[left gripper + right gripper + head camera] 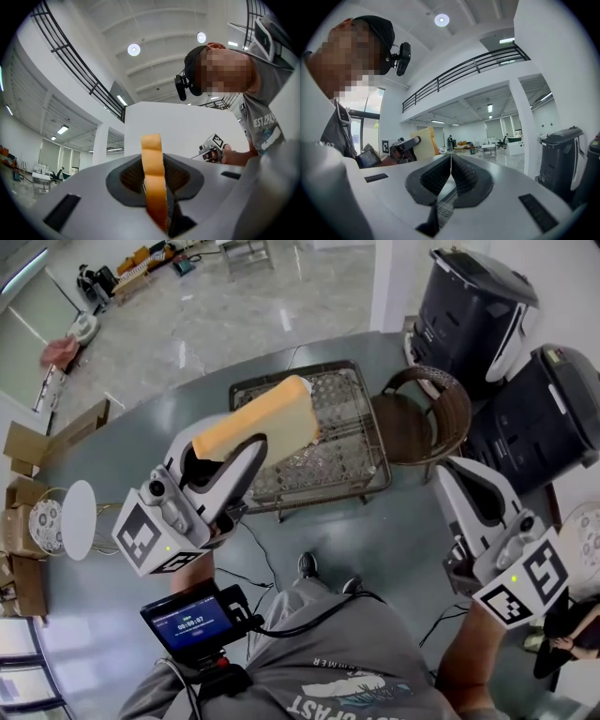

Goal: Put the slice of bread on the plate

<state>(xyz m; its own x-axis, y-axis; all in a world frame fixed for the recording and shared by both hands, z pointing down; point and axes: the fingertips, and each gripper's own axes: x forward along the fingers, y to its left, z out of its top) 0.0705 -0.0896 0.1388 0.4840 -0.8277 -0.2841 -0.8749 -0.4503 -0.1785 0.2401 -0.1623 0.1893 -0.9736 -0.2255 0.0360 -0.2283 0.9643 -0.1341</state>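
Our left tongs [230, 460] are closed part way on the slice of bread [262, 418], with the pads pressing on its two flat faces. The slice stands on edge between them. In the left gripper view its orange crust [152, 176] runs straight up the gap between the jaws and rises clear above the tips. From the head view most of the slice sticks out ahead of the tongs, pale face up and to the right, held in the air over the near left part of a wire rack [361, 390] on the grey table [394, 540].

Our right tongs [459, 486] are off to the right of the left pair, well apart from the bread. In the right gripper view their jaws [451, 168] meet in a thin line with nothing between them. The same view shows the bread [423, 143] away to the left, in the grip of the other tongs.

The white plate [80, 519] lies on the table to the left of the left tongs, just past their marker cube [150, 538] and behind the bread. A wicker chair [427, 413] stands ahead of the right tongs, beside the rack.
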